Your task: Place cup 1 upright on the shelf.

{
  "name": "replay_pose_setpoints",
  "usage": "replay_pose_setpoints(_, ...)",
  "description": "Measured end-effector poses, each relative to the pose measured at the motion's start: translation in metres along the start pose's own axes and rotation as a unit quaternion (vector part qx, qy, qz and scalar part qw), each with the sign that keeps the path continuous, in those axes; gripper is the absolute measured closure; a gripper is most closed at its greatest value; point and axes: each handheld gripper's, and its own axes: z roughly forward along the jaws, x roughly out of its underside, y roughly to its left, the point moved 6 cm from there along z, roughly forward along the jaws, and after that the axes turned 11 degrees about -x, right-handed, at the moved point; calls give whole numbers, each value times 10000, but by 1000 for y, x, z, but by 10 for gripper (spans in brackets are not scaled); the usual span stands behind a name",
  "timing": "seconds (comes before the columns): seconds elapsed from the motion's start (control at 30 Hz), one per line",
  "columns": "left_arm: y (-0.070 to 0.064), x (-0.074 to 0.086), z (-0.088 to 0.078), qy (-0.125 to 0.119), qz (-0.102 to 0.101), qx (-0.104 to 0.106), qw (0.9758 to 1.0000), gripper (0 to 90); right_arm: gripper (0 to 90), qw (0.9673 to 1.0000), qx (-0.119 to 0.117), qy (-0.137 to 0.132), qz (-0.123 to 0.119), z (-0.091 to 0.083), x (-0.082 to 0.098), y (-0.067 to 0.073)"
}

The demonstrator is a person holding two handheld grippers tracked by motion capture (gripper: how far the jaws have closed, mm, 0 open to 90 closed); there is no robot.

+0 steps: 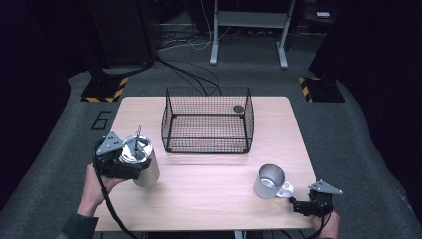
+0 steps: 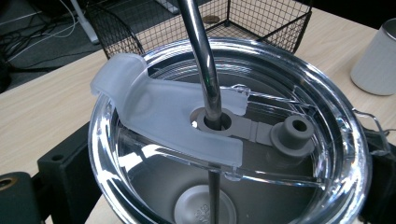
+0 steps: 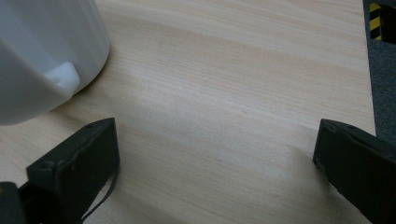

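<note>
The left hand-held gripper (image 1: 130, 164) is clamped around a steel tumbler (image 1: 144, 167) near the left edge of the desk (image 1: 209, 194), one black jaw on each side of the cup. In the left gripper view the tumbler's clear lid (image 2: 327, 116) sits right under the camera, with a frosted flap (image 2: 159, 107) lifted to one side and a metal straw (image 2: 201, 56) rising through the lid's hole. The tumbler leans slightly toward the middle of the desk, so whether its base rests on the wood cannot be told.

The right hand-held gripper (image 1: 298, 203) lies low at the desk's front right corner, jaws spread wide with only bare wood between them. Its left jaw is just beside the handle of a white mug (image 1: 270, 181), not touching it as far as the right gripper view shows; the mug (image 3: 42, 56) stands upright, mouth open.

A wire basket (image 1: 208, 119) stands at the back centre, well apart from both cups. Between tumbler and mug runs a broad stretch of open desk, and the basket's open top is unobstructed.
</note>
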Motion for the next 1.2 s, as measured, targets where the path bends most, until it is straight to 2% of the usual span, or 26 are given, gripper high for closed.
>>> replay_pose_setpoints(0.23, -5, -12, 4, -2, 139, 80, 9999, 37, 2, 10000, 1, 0, 2, 0, 0, 0)
replay_pose_setpoints(0.73, -15, -28, 22, 5, 211, 267, 9994, 37, 2, 10000, 2, 0, 0, 0, 0, 0)
replay_pose_setpoints(1.03, -20, -43, 29, -101, 169, 358, 9992, 37, 2, 10000, 1, 1, 0, 0, 0, 0)
replay_pose_setpoints(1.2, -24, -53, 34, -100, 258, 445, 9986, 37, 3, 10000, 11, -8, 9, 0, 0, 0)
